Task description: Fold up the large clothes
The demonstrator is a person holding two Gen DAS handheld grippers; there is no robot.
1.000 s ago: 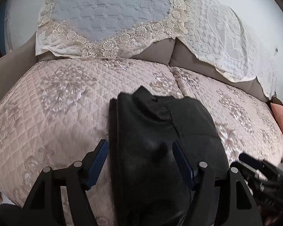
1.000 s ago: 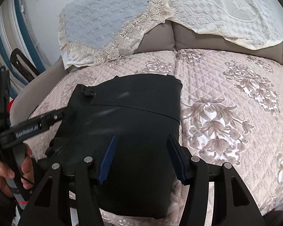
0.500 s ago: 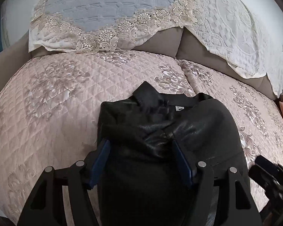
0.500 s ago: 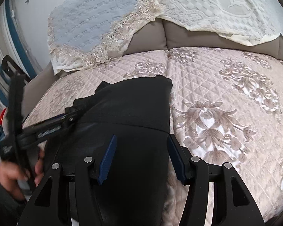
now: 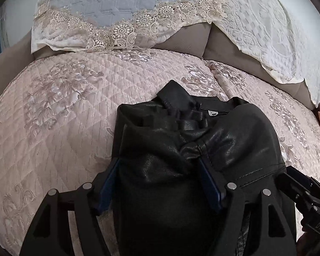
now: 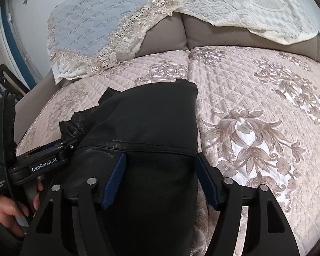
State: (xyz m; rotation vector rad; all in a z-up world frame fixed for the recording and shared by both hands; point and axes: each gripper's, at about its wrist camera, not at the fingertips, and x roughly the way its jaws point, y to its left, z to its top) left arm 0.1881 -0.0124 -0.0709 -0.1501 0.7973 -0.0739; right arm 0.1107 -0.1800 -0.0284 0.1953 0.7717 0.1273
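Lies folded on the bedspread (image 5: 53, 140): black garment (image 5: 181, 149) between both tools (image 5: 162, 181) (image 6: 162, 175), jaws apart, just opening.

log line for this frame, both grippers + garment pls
garment: black jacket folded on sofa | left gripper: open, jaws just opened, astride jacket | right gripper: open, jaws just opened, astride jacket

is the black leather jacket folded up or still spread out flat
Folded. The black leather jacket sits as a compact bundle on the quilted sofa cover, layers doubled over, collar poking out at the far end.
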